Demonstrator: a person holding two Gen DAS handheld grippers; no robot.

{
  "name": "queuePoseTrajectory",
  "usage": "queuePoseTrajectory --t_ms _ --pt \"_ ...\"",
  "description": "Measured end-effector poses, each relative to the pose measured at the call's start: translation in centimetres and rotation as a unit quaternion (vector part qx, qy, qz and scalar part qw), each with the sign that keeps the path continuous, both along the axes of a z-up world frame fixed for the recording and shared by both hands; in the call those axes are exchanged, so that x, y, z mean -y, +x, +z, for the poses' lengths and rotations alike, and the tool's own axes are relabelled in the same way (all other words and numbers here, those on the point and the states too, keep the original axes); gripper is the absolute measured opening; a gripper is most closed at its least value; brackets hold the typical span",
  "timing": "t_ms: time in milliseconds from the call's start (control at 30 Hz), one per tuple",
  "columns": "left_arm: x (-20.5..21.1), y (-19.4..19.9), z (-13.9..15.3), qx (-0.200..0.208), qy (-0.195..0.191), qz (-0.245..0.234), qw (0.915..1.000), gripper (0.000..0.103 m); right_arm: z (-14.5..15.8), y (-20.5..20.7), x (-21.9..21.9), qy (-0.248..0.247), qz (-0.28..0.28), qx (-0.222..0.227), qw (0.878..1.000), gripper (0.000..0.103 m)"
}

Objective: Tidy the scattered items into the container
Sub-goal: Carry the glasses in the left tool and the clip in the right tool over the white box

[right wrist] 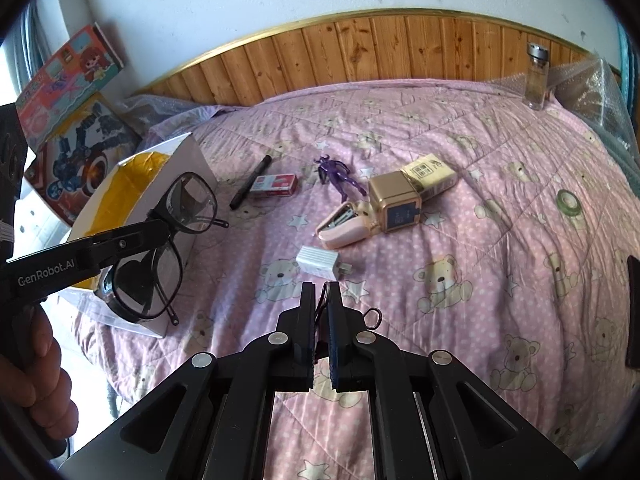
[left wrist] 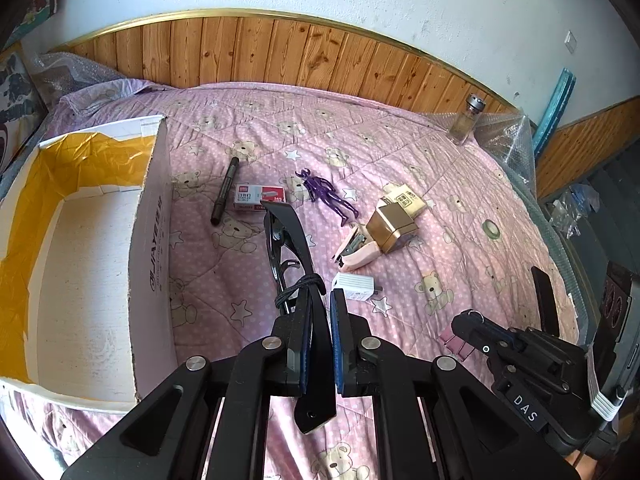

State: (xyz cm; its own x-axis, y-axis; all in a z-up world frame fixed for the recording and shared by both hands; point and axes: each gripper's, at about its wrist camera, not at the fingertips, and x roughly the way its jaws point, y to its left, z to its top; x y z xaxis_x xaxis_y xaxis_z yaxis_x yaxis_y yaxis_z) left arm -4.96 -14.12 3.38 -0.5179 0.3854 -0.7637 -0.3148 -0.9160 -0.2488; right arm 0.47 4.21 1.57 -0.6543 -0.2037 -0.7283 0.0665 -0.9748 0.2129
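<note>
1. Left wrist view: the left tongs [left wrist: 320, 304] are clenched on black glasses [left wrist: 286, 236], which are held by one temple arm between the blue pads; the lenses reach forward, above the bed.
2. The open cardboard box [left wrist: 150, 236], with yellow lining inside, stands just to the left of the left tongs; the glasses are beside its right wall, not inside it.
3. On the pink bear-print quilt [left wrist: 440, 168] ahead of the tongs lie a black marker [left wrist: 225, 190], a red staples box [left wrist: 260, 197] touching the tip of the glasses in the picture, a purple figure [left wrist: 326, 194], a pink stapler [left wrist: 354, 250] and a gold box [left wrist: 392, 226].
4. A white charger [left wrist: 354, 285] lies just beyond the right pad. The right tongs [left wrist: 472, 322] appear at the lower right, near a pink clip [left wrist: 456, 344].
5. Right wrist view: the right tongs [right wrist: 323, 292] are nearly closed on a thin dark thing with a small ring [right wrist: 372, 318]; what this thing is I cannot tell.
6. The charger lies just ahead of these tongs, the stapler and gold box farther.
7. At the left, a hand [right wrist: 36, 380] holds the left tongs, with the glasses in front of the box wall.
8. A glass bottle [right wrist: 536, 76] stands far back at the right, well apart.
</note>
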Motion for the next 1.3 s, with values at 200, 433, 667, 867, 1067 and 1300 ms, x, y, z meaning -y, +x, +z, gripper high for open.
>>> queuePoseTrajectory --t_ms 200,433,667,867,1067,1300 --pt "1.3 0.5 1.4 -0.015 0.009 0.005 0.9998 0.009 2.0 -0.1 2.4 0.011 0.022 -0.016 1.0 0.004" --pt "2.9 1.0 2.8 -0.029 0.021 0.012 0.9993 0.009 3.8 -0.4 5.3 0.024 0.046 -0.035 0.998 0.003" --pt "5.4 1.0 3.3 -0.033 0.035 0.028 0.9985 0.009 1.7 -0.1 0.3 0.015 -0.028 -0.001 0.999 0.007" --pt "5.1 1.4 2.3 -0.019 0.053 0.018 0.9983 0.009 -5.7 2.9 -0.8 -0.008 -0.009 0.102 0.995 0.045" --pt "3.7 2.0 1.7 -0.01 0.05 0.002 0.9987 0.009 -9.3 3.1 2.6 0.075 0.018 0.121 0.99 0.045" --pt "4.8 2.1 1.6 -0.011 0.051 0.018 0.9985 0.009 -8.0 3.8 0.8 0.04 0.003 0.095 0.995 0.026"
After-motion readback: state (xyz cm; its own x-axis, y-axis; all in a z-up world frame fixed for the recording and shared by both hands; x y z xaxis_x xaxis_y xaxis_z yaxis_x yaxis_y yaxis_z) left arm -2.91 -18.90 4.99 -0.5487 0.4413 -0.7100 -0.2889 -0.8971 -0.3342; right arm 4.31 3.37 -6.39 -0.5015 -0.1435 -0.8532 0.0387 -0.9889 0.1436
